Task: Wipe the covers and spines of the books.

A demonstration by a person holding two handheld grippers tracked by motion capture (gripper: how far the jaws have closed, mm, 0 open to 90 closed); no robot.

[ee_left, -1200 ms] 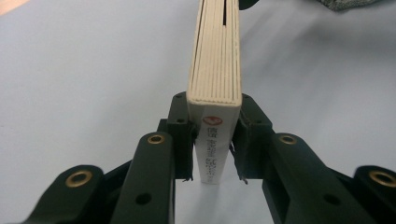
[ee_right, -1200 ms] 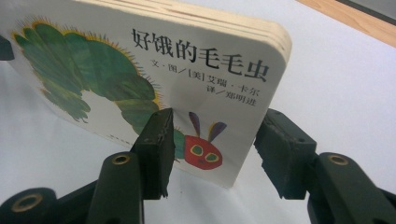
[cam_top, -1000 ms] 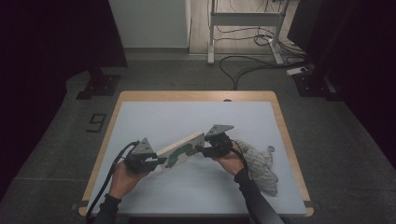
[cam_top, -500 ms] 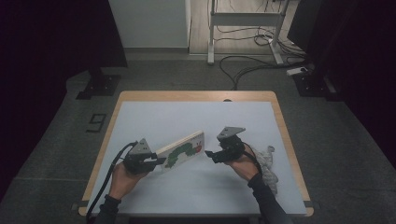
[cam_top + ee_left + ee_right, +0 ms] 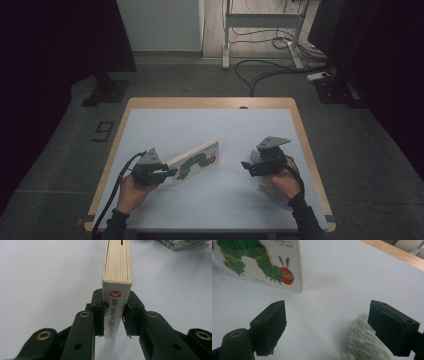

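Left gripper [image 5: 167, 172] at the near left of the table, jaws pinched on the spine end of a thick cardboard picture book with a green caterpillar on its white cover [image 5: 194, 162]. In the left gripper view the black pads [image 5: 98, 312] press both sides of the spine of the book [image 5: 117, 277], which stands on edge with its cream page block running away from the camera. In the high view the book slants up and right from the gripper toward the middle of the table, far end free.

Right gripper [image 5: 246, 166] at the near right, well apart from the book, jaws spread wide with nothing between them; they have just been opening. The right gripper view looks past the two black jaws at the book cover [image 5: 262, 262], red caterpillar head near its lower corner, book edge resting on the table.

A grey-white knitted cloth [image 5: 272, 187] lies under and just beside the right hand [image 5: 284, 181]; its fuzzy edge [image 5: 364, 342] sits by the right-side jaw in the right gripper view.

Pale blue-white table top with a light wooden rim [image 5: 310, 150]. Beyond the table, dark floor with black cables [image 5: 270, 72] and a metal stand's feet [image 5: 260, 57].
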